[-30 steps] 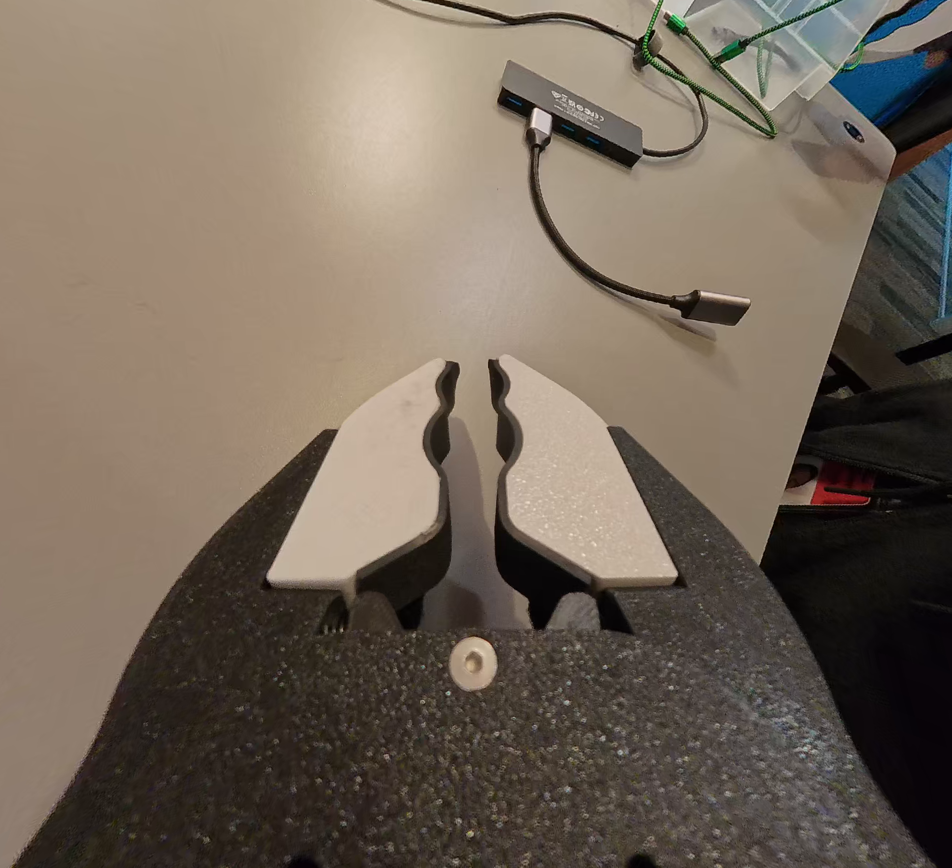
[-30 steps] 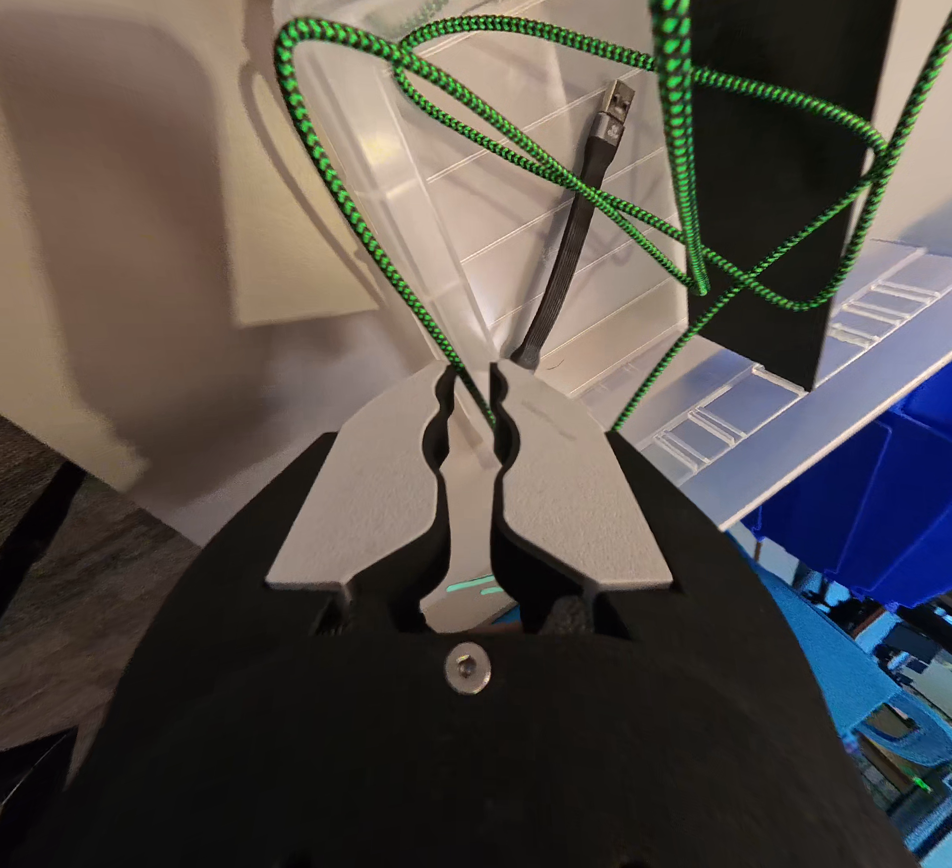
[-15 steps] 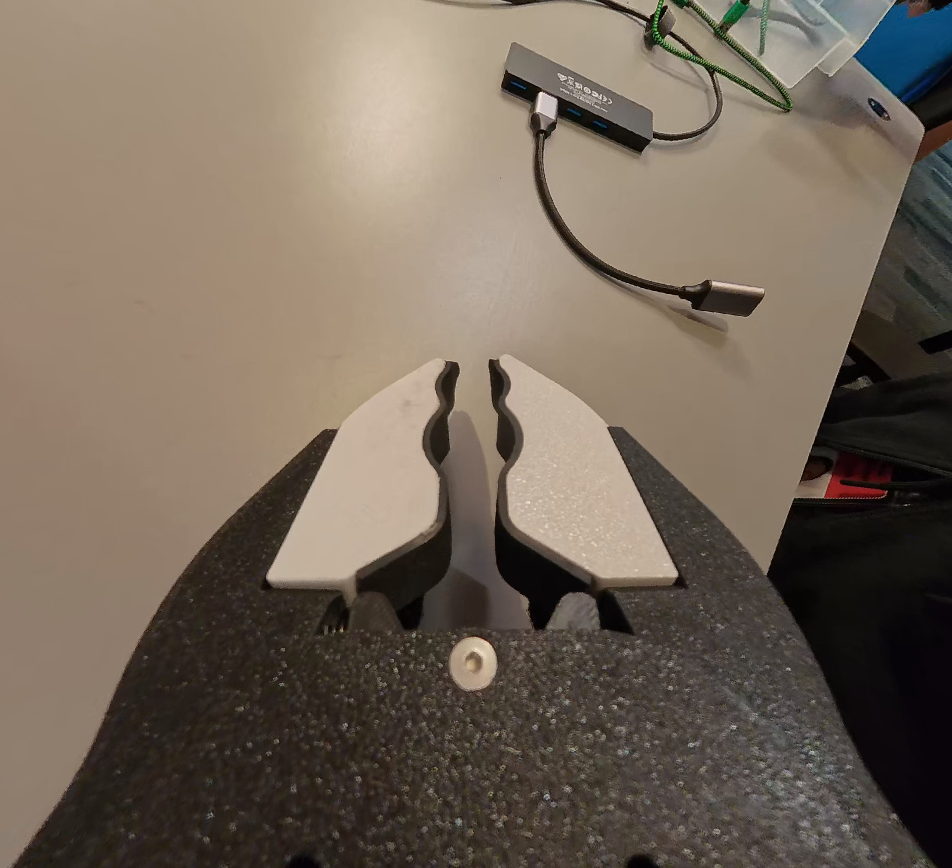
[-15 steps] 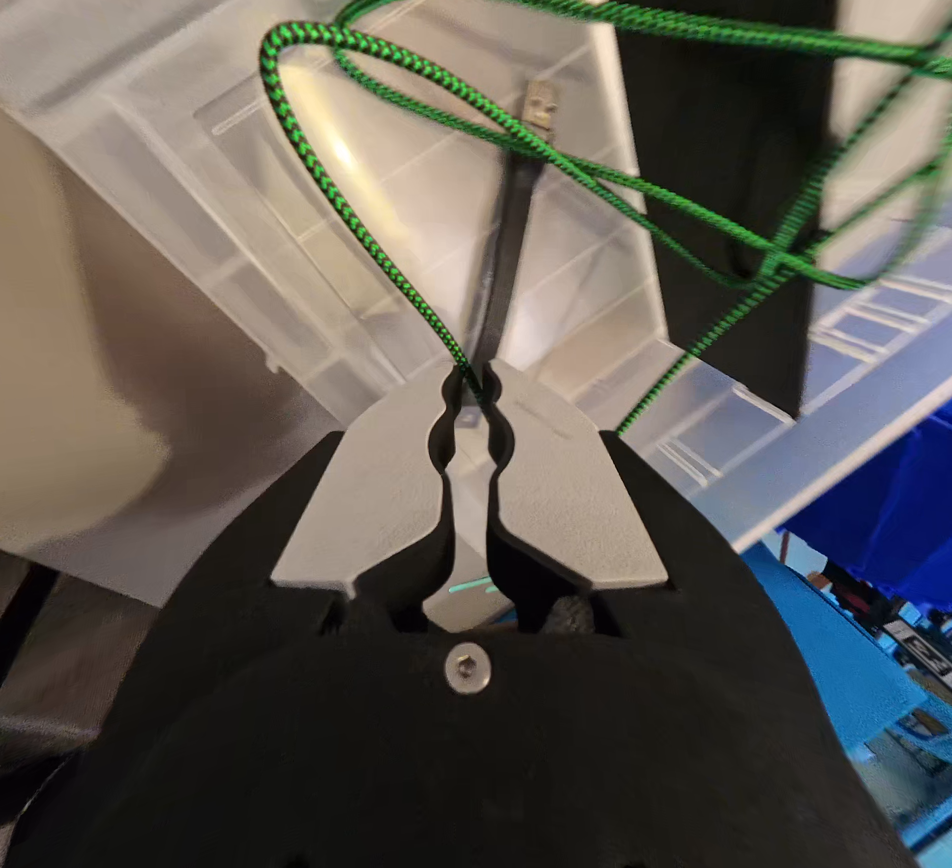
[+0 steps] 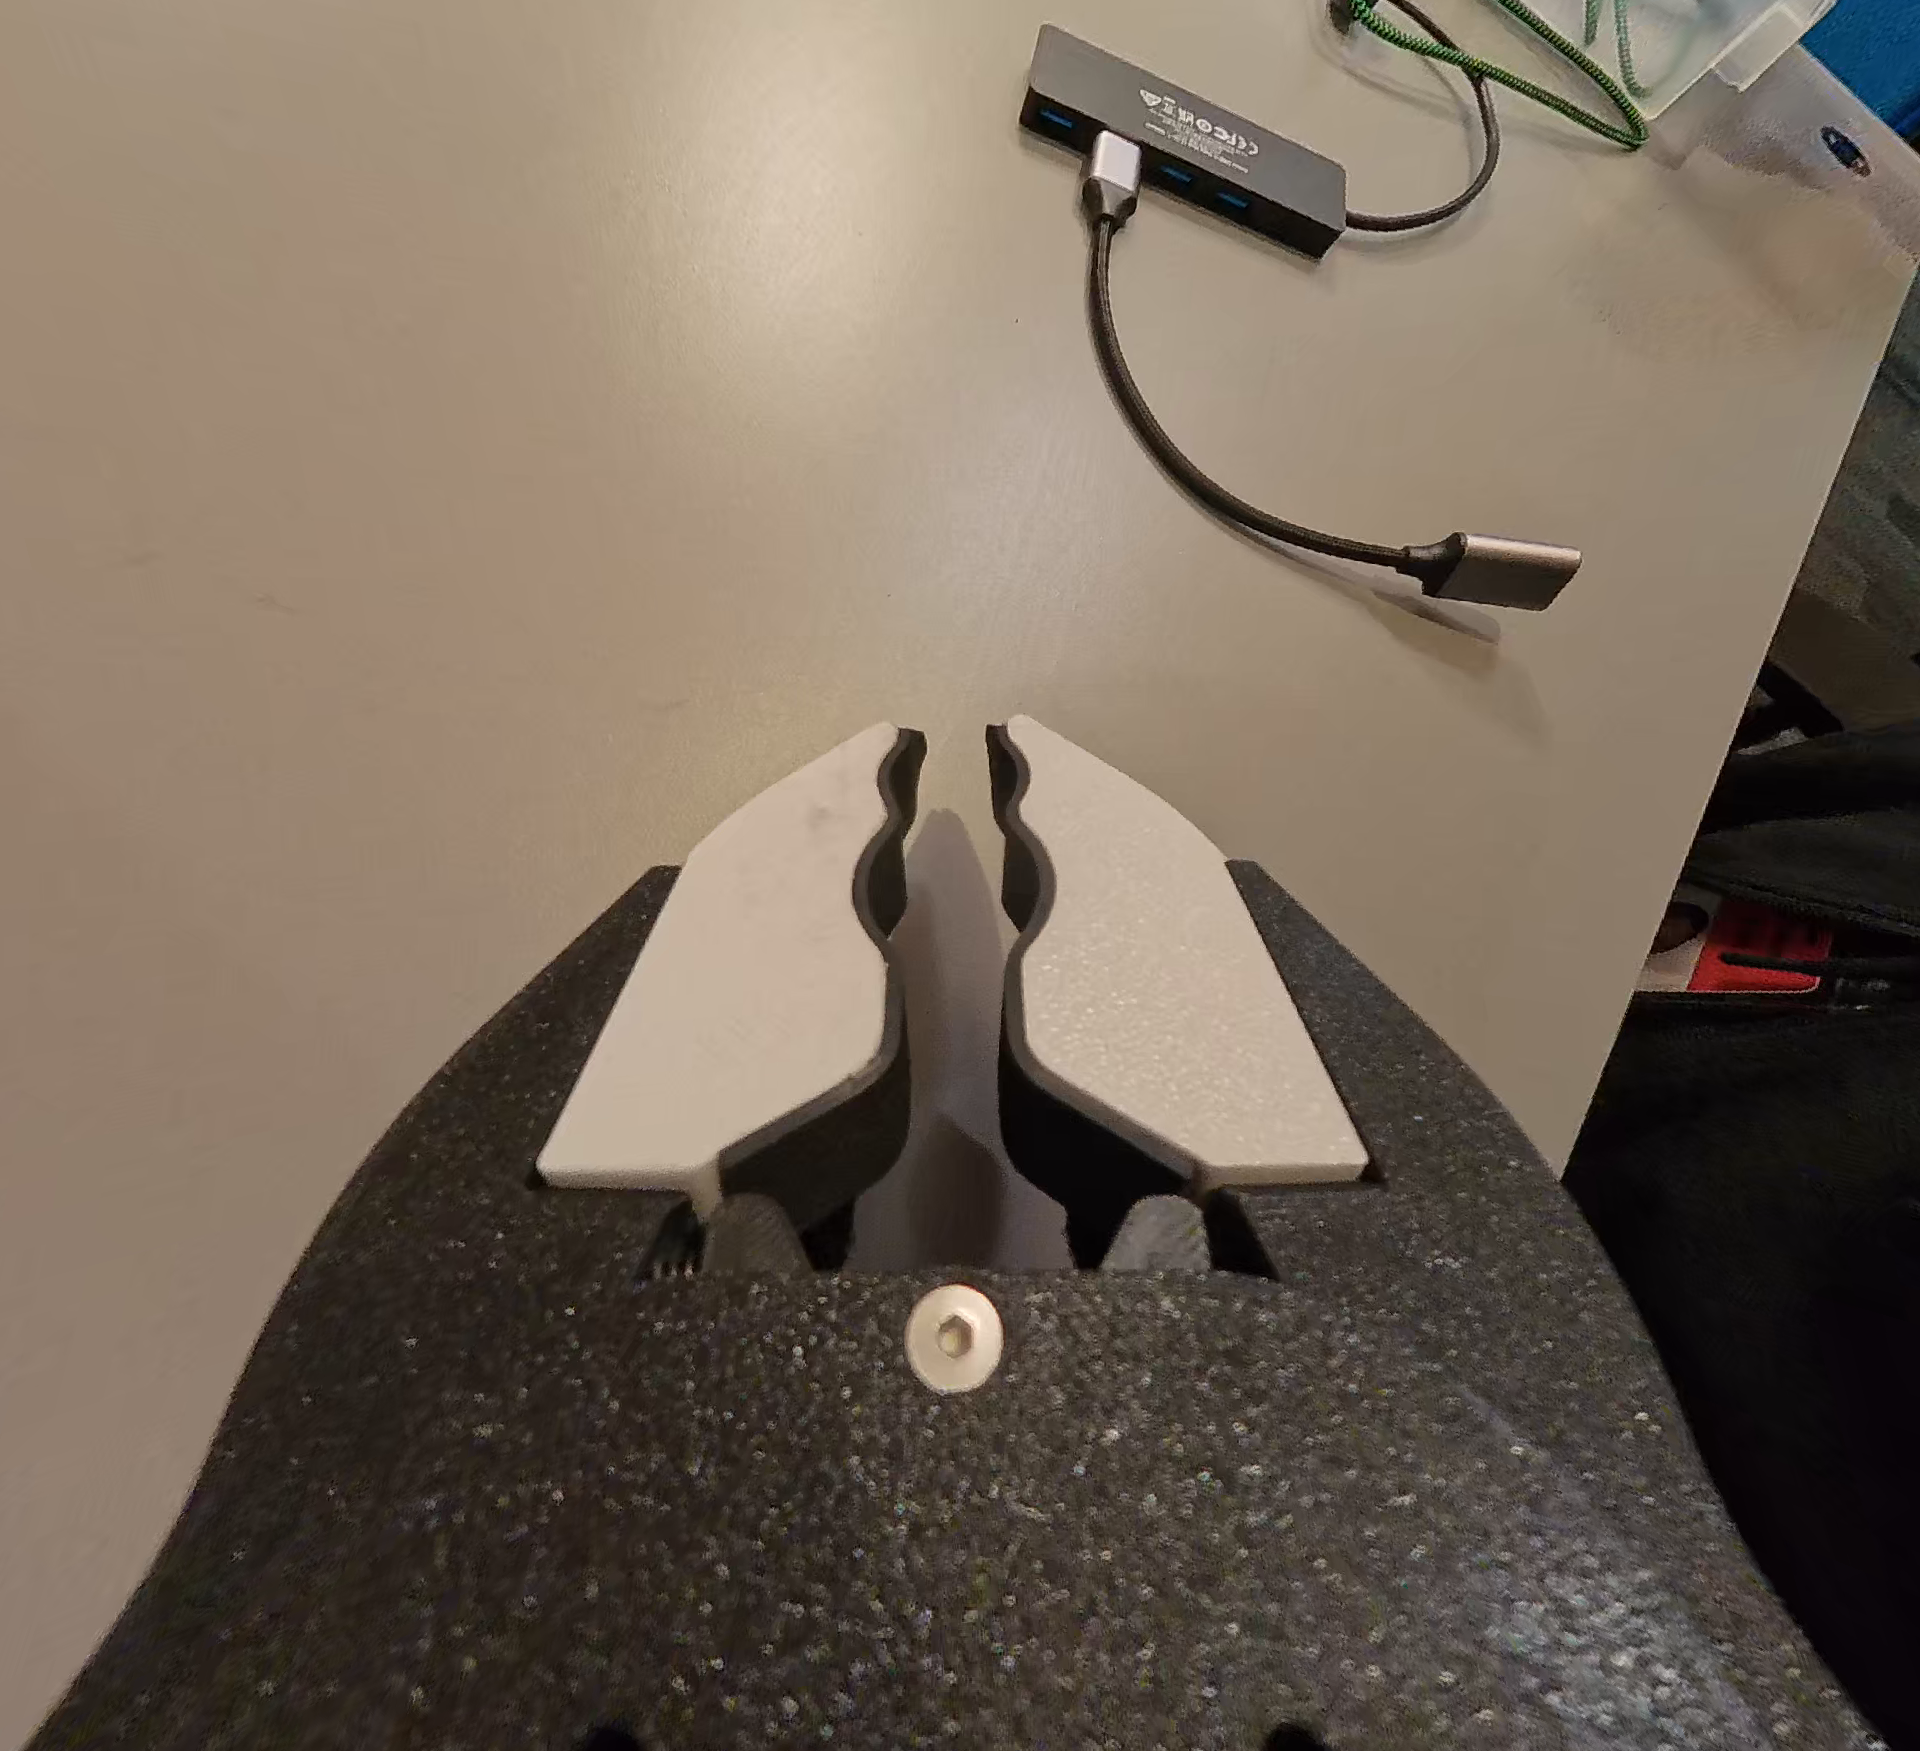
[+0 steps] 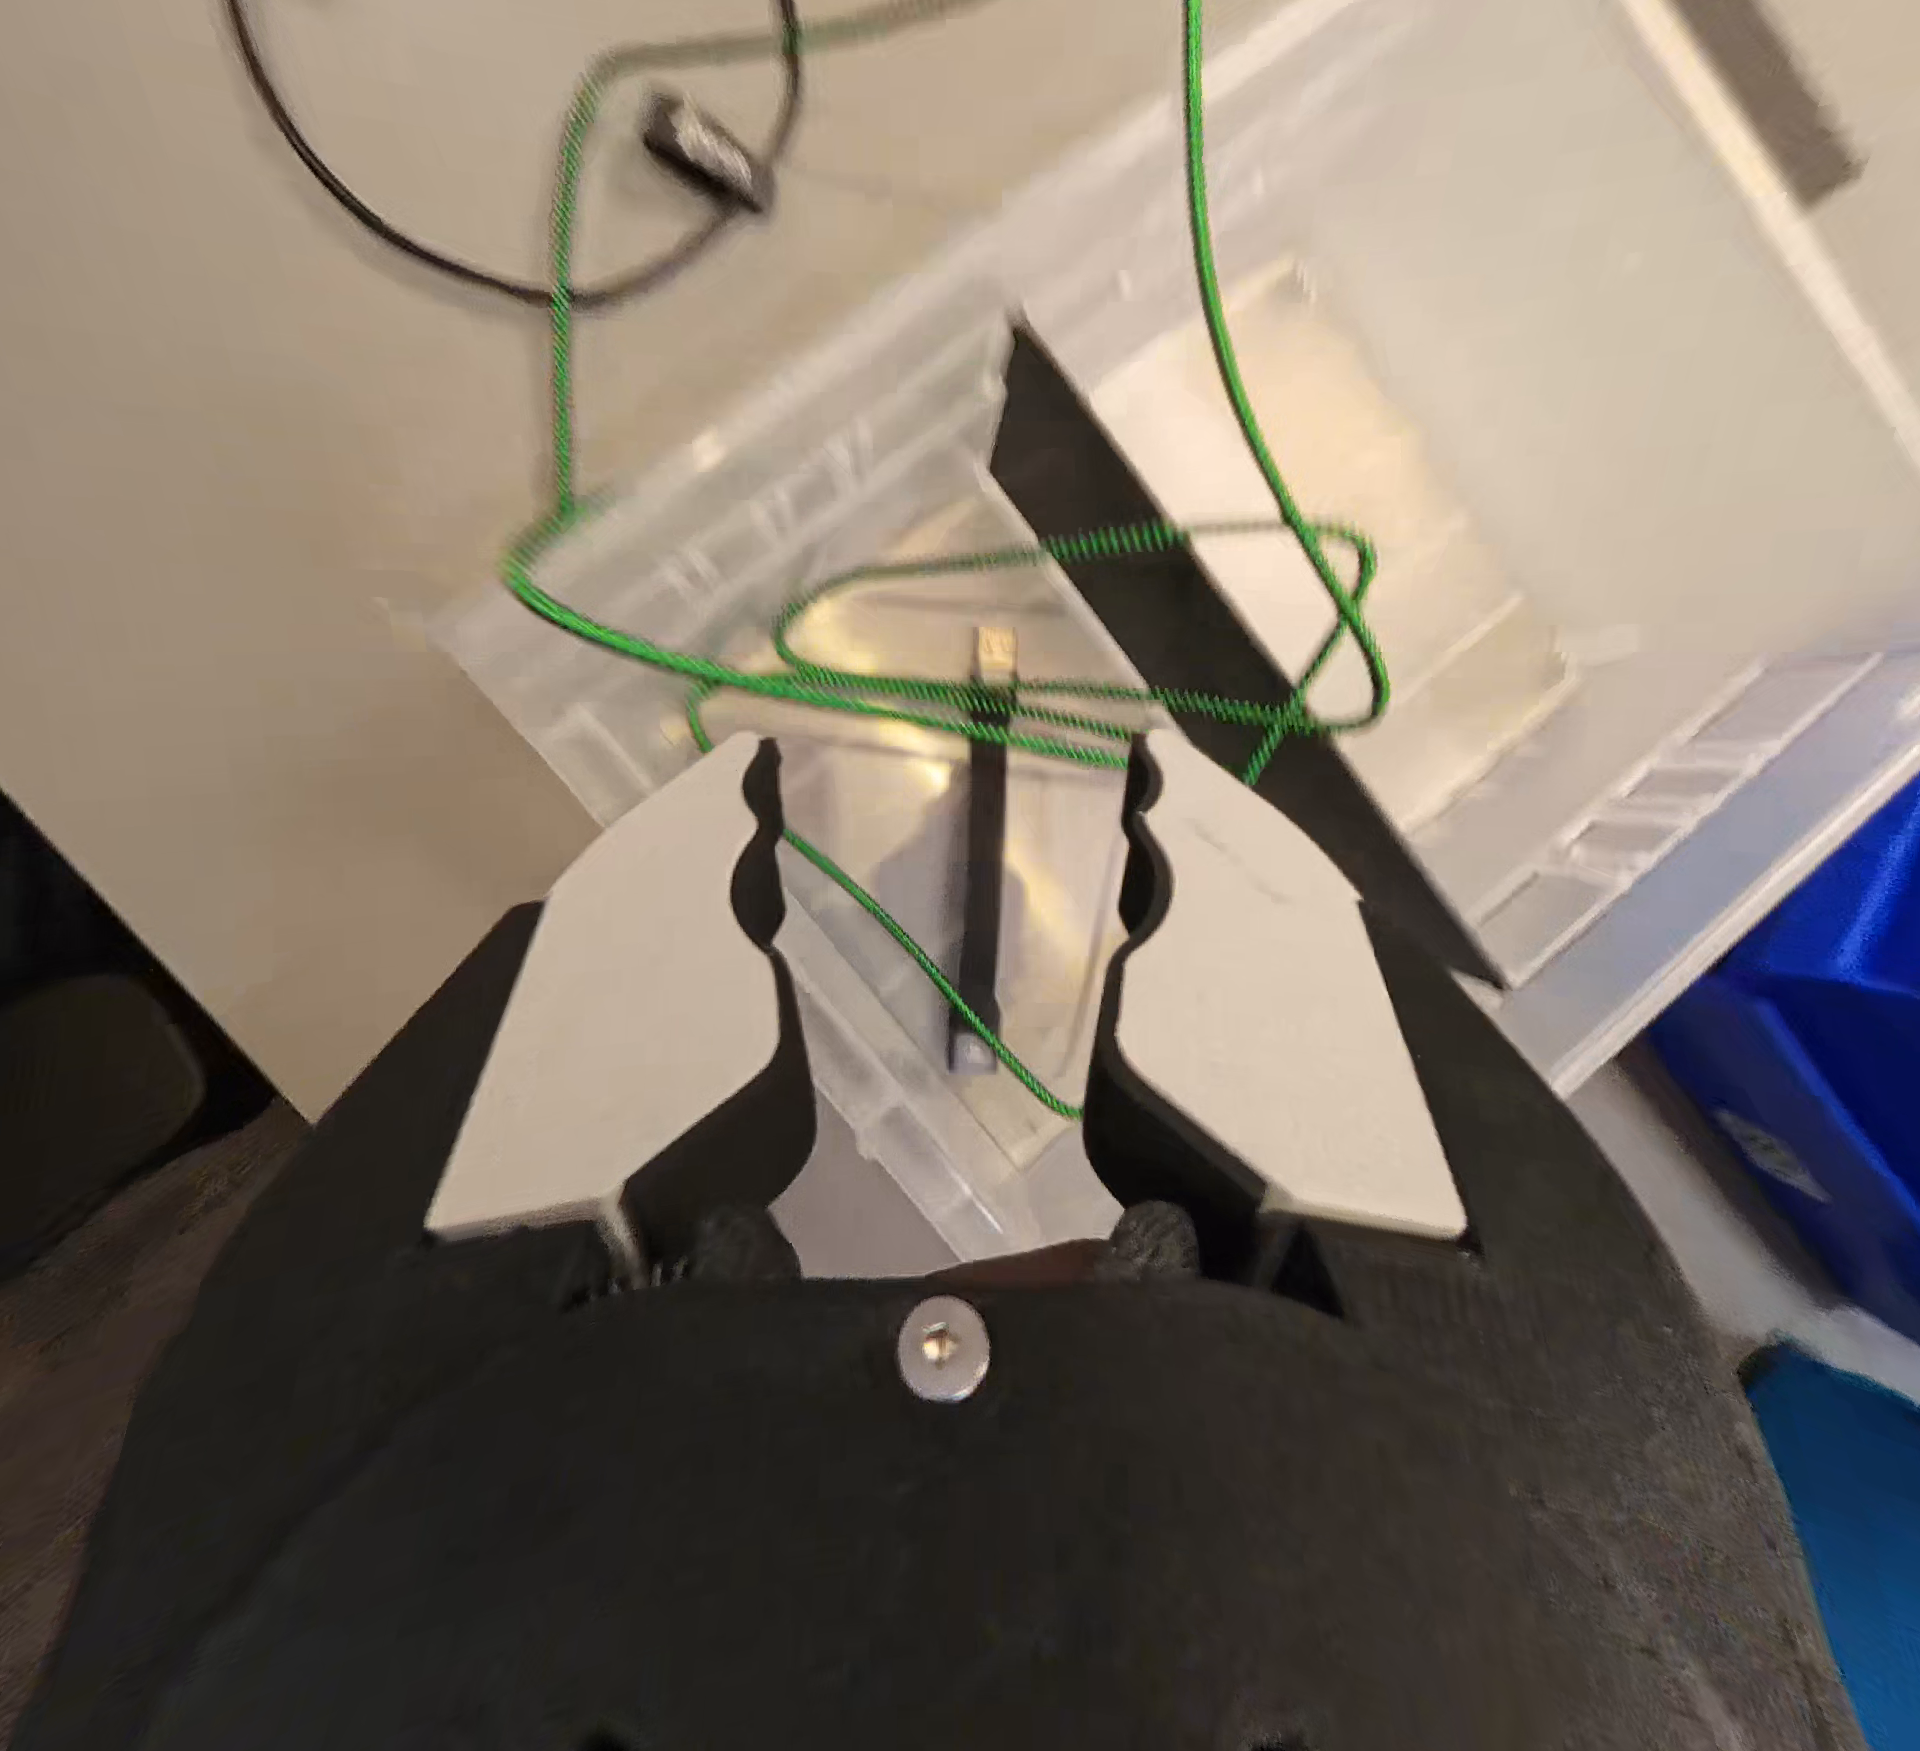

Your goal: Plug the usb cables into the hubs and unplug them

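Beige and bare over most of its top, the desk [image 5: 436, 351] is carrying a dark hub [image 5: 1184, 143] near its far right corner, with a silver plug [image 5: 1114, 166] sitting in one port. That plug's black cable [image 5: 1174, 444] is curving toward the desk's right edge and ending in a loose grey connector [image 5: 1507, 571] lying flat. Only the left wrist view is showing this; its left hand-held gripper [image 5: 954, 737] is hovering over bare desk well short of the hub, fingers nearly together with a thin gap, gripping nothing. The right wrist view is looking down into a clear bin [image 6: 1403, 371] at the desk corner, where the green cable [image 6: 1205, 247] is looping loosely across the rim and a short black cable [image 6: 985, 880] is lying inside. The right hand-held gripper [image 6: 951, 751] is hanging above the bin with fingers spread wide, a green strand passing between them untouched. Blue bins [image 6: 1808, 1005] are showing beside it.
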{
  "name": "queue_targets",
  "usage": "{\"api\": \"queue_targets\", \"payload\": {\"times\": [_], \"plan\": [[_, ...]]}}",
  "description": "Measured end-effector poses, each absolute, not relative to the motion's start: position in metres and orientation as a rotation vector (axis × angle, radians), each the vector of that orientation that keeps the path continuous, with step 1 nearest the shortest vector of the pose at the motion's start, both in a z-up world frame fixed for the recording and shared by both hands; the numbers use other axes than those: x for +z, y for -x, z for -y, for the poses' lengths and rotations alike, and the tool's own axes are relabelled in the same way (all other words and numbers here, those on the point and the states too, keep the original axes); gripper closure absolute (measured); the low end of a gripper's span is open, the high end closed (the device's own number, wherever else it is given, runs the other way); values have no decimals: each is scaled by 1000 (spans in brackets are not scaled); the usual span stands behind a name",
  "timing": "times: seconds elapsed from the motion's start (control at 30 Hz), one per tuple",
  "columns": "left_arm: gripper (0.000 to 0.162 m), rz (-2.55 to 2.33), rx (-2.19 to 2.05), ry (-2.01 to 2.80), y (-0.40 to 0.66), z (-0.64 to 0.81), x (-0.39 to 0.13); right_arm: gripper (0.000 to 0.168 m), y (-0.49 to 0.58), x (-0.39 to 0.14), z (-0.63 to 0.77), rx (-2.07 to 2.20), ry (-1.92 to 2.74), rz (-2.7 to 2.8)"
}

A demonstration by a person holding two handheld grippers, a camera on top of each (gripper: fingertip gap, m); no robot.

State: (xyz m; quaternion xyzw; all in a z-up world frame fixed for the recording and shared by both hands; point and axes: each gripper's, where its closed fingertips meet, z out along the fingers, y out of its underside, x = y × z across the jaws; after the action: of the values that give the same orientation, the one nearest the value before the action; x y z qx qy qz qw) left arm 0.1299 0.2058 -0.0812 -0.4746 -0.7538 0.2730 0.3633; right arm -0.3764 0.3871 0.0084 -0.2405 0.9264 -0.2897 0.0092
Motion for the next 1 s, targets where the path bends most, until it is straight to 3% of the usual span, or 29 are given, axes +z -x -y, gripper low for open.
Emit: {"api": "queue_targets", "payload": {"times": [0.1, 0.23, 0.33, 0.47, 0.63, 0.8, 1.0], "plan": [[149, 1955, 686, 1238, -129, -206, -85, 115, 328, 11, -379, -830, 944, -2920], [149, 1978, 693, 1268, -129, -207, -88, 112, 298, -18, -389, -458, 1254, -3040], [149, 1982, 703, 1285, -129, -207, -89, 108, 293, -12, -386, -505, 1245, -3061], [149, 1986, 695, 1293, -128, -208, -90, 115, 263, 3, -386, -621, 1254, -3015], [148, 1986, 706, 1298, -128, -208, -90, 116, 263, -38, -397, -432, 1479, -3221], [148, 1961, 711, 1275, -129, -208, -86, 131, 281, -42, -409, -812, 1617, -3287], [147, 1949, 711, 1288, -128, -209, -85, 137, 290, -48, -420, -918, 1903, -3325]]}}
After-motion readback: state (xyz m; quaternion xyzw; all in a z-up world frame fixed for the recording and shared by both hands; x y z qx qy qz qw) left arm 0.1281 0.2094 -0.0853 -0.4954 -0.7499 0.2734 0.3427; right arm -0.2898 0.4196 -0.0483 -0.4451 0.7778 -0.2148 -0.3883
